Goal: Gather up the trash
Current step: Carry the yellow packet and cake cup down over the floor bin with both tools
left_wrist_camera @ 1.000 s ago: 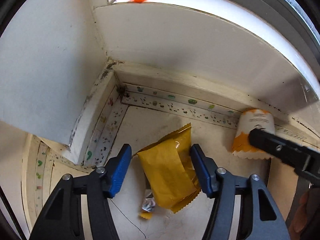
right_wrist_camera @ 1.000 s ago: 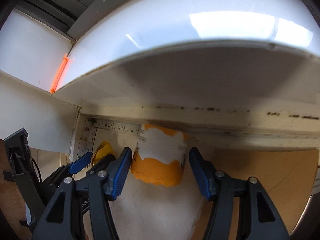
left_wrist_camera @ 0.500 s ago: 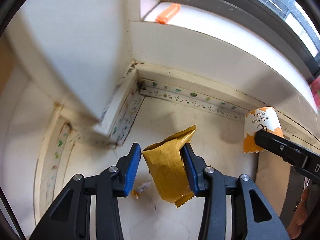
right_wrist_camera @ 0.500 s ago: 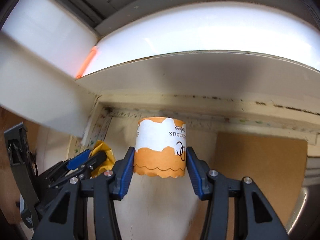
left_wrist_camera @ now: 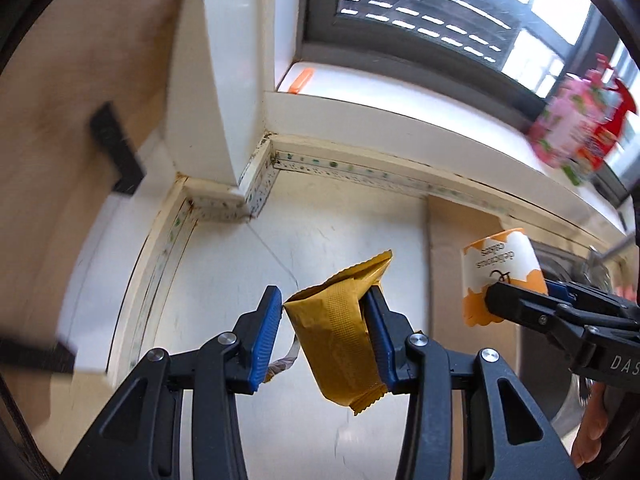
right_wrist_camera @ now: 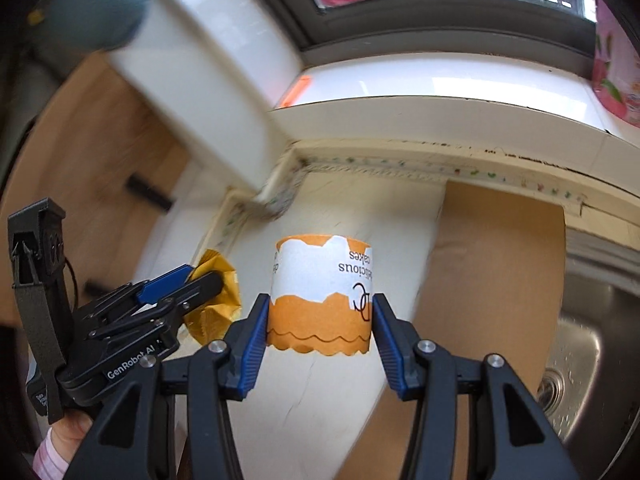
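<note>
My left gripper (left_wrist_camera: 326, 312) is shut on a crumpled yellow snack wrapper (left_wrist_camera: 340, 332) and holds it above the white counter (left_wrist_camera: 344, 236). It also shows in the right wrist view (right_wrist_camera: 182, 280), with the wrapper (right_wrist_camera: 218, 312) at its tip. My right gripper (right_wrist_camera: 318, 320) is shut on an orange-and-white paper cup (right_wrist_camera: 320, 292), held upside down above the counter. The cup shows in the left wrist view (left_wrist_camera: 500, 272) to the right of the wrapper. A small silver scrap (left_wrist_camera: 282, 364) hangs below the left finger.
A white window sill (left_wrist_camera: 400, 92) with an orange object (left_wrist_camera: 300, 80) runs behind. A pink and red bottle (left_wrist_camera: 576, 128) stands at the right. A brown board (right_wrist_camera: 500, 280) and a steel sink (right_wrist_camera: 580, 340) lie right of the counter.
Both grippers closed on their items and lifted them off the counter, pulling back from the corner. The window and sink came into view.
</note>
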Available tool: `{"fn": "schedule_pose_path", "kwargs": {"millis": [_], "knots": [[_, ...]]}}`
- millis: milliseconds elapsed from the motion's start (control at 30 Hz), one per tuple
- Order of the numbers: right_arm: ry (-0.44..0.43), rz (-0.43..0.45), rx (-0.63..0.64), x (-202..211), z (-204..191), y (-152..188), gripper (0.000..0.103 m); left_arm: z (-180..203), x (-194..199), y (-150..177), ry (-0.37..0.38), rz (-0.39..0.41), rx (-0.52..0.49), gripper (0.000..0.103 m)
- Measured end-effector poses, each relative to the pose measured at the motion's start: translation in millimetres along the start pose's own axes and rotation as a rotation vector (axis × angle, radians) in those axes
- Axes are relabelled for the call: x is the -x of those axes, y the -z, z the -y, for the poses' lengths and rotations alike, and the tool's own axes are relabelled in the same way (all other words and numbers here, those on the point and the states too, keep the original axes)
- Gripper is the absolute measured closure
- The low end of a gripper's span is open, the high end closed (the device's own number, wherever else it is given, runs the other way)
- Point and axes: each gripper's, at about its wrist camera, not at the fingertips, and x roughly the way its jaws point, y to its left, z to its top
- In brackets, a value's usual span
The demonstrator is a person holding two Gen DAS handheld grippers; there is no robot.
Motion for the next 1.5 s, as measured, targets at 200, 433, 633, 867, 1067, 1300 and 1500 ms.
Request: {"fn": "schedule_pose_path", "kwargs": {"millis": [200,433,633,867,1067,1300,1500], "knots": [[-0.026,0.006,0.089,46,-56,57,0.053,-2,72,57,0.029,0.014,-0.034,0.062],[-0.063,-0.008,0.191,77,-108,124,0.053,-16,135,138,0.057,0.002,-0.047,0.062],[-0.077,-0.029,0.294,88,-146,188,0.053,-31,172,208,0.051,0.015,-0.031,0.062],[-0.096,-0.095,0.369,77,-171,268,0.053,-48,192,283,0.028,0.038,0.006,0.062],[-0.059,-0.115,0.454,57,-182,323,0.053,-59,183,337,-0.020,0.034,0.029,0.062],[-0.022,-0.170,0.448,6,-172,370,0.053,-74,138,391,-0.063,-0.031,0.071,0.062],[0.015,-0.221,0.407,-47,-154,398,0.053,-82,81,438,-0.085,-0.122,0.093,0.062]]}}
